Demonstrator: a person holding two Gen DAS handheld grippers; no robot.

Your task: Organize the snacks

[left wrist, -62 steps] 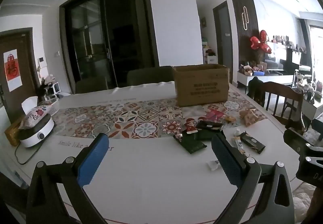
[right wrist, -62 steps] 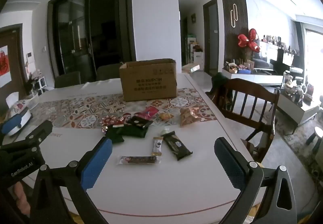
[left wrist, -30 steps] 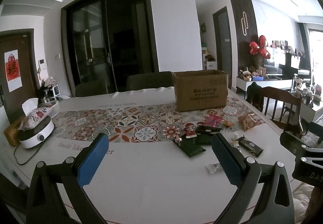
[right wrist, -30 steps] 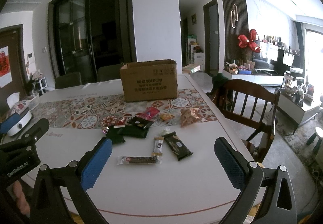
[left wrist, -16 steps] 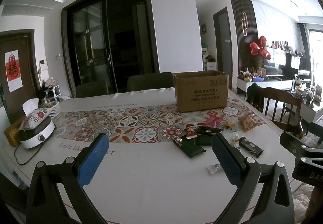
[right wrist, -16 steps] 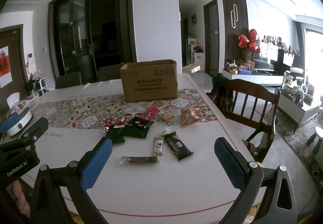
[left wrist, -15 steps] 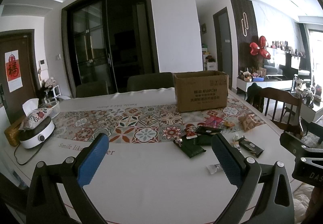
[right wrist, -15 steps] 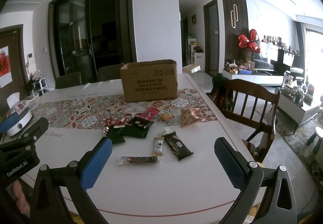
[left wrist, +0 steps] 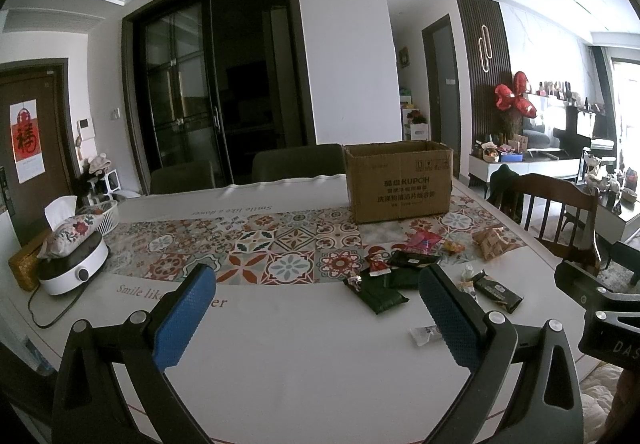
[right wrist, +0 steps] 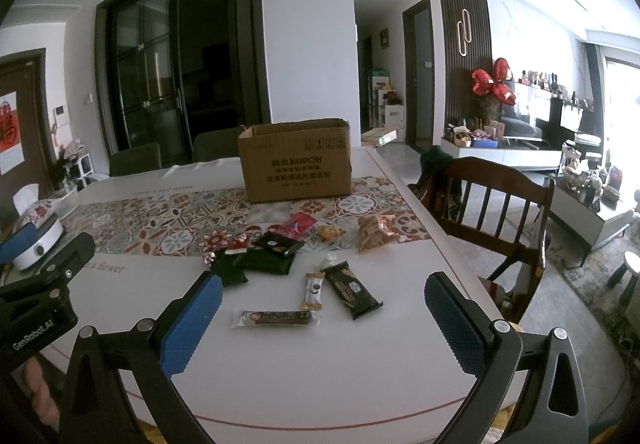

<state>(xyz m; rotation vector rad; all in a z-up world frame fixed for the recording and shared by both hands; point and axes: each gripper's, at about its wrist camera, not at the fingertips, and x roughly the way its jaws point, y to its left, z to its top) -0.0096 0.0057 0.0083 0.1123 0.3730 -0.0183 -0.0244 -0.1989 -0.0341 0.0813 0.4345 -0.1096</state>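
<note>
Several snack packets lie on the white table in front of an open cardboard box [right wrist: 296, 160], also in the left wrist view [left wrist: 400, 180]. Nearest in the right wrist view are a clear-wrapped bar [right wrist: 277, 318], a small white-brown packet [right wrist: 313, 290] and a black bar [right wrist: 351, 289]. Behind lie dark green packs [right wrist: 268, 262], a red packet [right wrist: 294, 224] and a cracker bag [right wrist: 376, 230]. My right gripper [right wrist: 320, 318] is open and empty above the near bars. My left gripper [left wrist: 318, 310] is open and empty over bare table, left of the dark green pack [left wrist: 378, 294].
A patterned runner [left wrist: 248, 244] crosses the table. A white cooker [left wrist: 74, 266] with a tissue pouch sits at the far left. A wooden chair [right wrist: 492, 204] stands at the table's right side. Dark chairs [left wrist: 298, 164] stand behind the table.
Both views have tilted up slightly; the table and box sit a little lower in frame. Both grippers stay open. The snacks have not moved.
</note>
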